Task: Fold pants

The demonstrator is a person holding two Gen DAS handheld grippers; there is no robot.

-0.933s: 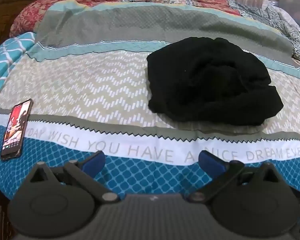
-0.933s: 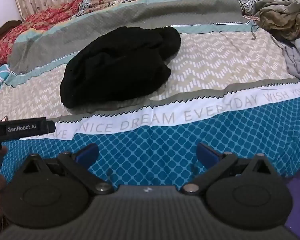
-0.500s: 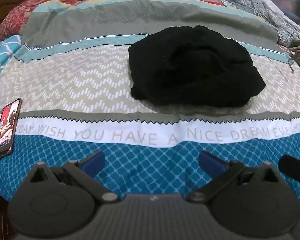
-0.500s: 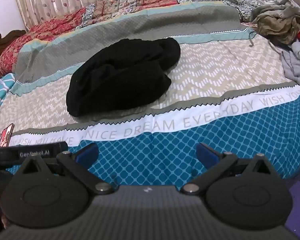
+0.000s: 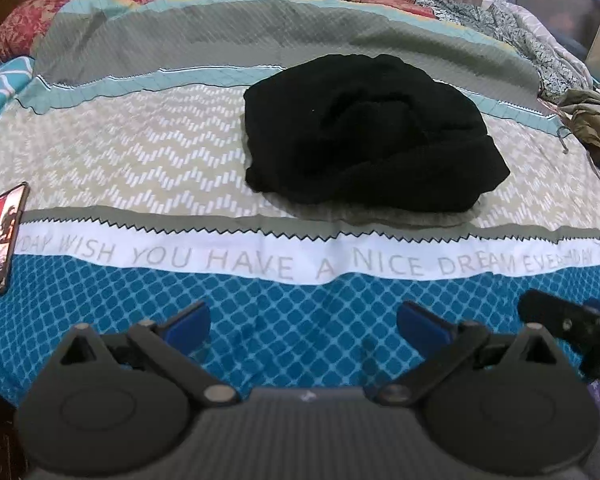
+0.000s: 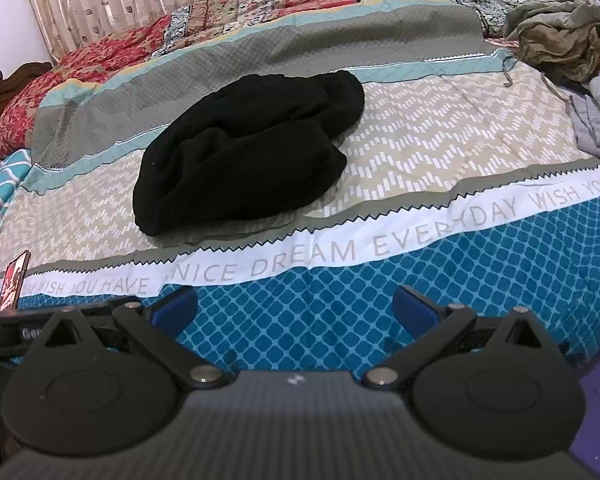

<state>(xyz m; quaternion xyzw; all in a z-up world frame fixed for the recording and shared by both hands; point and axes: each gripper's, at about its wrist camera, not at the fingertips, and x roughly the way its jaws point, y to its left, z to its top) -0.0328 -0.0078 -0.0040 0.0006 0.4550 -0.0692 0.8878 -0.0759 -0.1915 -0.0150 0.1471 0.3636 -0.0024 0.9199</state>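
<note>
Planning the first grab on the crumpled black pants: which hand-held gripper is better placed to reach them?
Left, marginally. The black pants lie almost straight ahead of the open left hand-held gripper; from the open right hand-held gripper they sit off to its left.

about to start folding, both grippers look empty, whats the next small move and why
Probably bring both grippers forward to the black pants. They lie in a crumpled heap on the bedspread, not spread flat, and the left gripper and right gripper are both open, empty and short of the heap, over the blue band. Grasping an edge to spread it seems to come first.
</note>
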